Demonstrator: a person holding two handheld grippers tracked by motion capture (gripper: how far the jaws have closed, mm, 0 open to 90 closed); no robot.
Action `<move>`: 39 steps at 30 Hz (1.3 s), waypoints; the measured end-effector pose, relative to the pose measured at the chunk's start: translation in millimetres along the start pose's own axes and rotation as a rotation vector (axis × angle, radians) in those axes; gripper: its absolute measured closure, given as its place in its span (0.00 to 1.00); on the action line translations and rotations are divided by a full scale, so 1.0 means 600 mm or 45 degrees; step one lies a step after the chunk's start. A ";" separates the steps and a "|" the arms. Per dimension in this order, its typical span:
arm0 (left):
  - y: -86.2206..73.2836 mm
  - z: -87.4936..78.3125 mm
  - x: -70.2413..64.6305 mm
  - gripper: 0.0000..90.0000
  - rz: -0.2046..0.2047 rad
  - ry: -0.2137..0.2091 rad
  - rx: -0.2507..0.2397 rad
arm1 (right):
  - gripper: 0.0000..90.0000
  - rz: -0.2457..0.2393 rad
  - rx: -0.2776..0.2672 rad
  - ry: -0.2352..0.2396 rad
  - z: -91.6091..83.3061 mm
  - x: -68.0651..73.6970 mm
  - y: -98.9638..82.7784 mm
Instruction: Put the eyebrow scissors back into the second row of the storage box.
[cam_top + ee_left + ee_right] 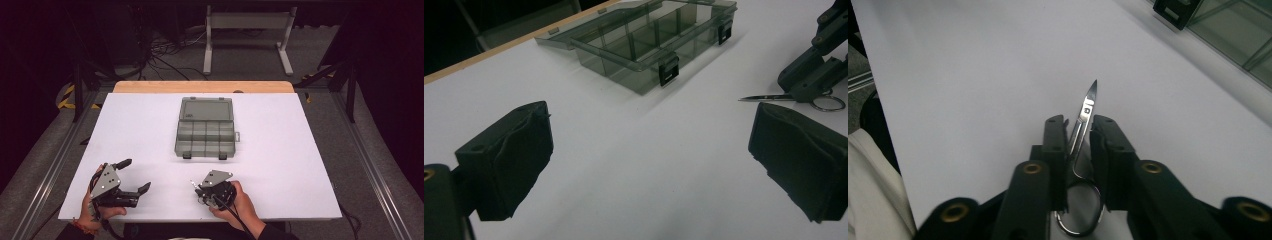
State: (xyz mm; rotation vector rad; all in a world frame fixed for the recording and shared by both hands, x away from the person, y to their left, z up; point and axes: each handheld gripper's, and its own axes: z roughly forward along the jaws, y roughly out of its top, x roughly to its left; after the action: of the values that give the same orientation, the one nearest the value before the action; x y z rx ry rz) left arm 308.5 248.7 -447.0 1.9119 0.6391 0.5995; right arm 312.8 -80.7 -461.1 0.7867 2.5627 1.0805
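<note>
Scissors (1083,130) sit between the right gripper (1079,131) jaws, lower centre of the right gripper view: blade tip pointing up past the jaw tips, finger ring down near the bottom edge between the arms. Jaws narrow, closed onto the shank. In the high view, the right gripper (196,188) is at lower centre on the white table (300,165). Left gripper (136,176) at lower left, jaws wide, nothing in them. Clear compartment box (206,131) lies open at mid frame, well apart from both.

scissors (1083,150) handles partly behind gripper (1079,131)
</note>
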 end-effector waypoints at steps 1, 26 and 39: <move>0.000 0.000 0.000 0.05 -0.004 -0.003 -0.004 | 0.93 -0.002 -0.003 0.002 0.000 0.000 0.000; -0.001 -0.003 0.004 0.05 -0.017 -0.001 -0.013 | 1.00 -0.014 -0.074 0.052 -0.014 -0.011 -0.002; -0.001 -0.004 0.005 0.05 -0.022 -0.006 -0.017 | 0.88 -0.027 -0.026 0.035 -0.029 -0.020 -0.018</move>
State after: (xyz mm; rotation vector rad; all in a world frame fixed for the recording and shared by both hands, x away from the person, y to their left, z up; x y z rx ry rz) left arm 309.1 252.7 -446.3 1.8935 0.6464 0.5865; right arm 311.0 -103.8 -456.2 0.7425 2.5724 1.1171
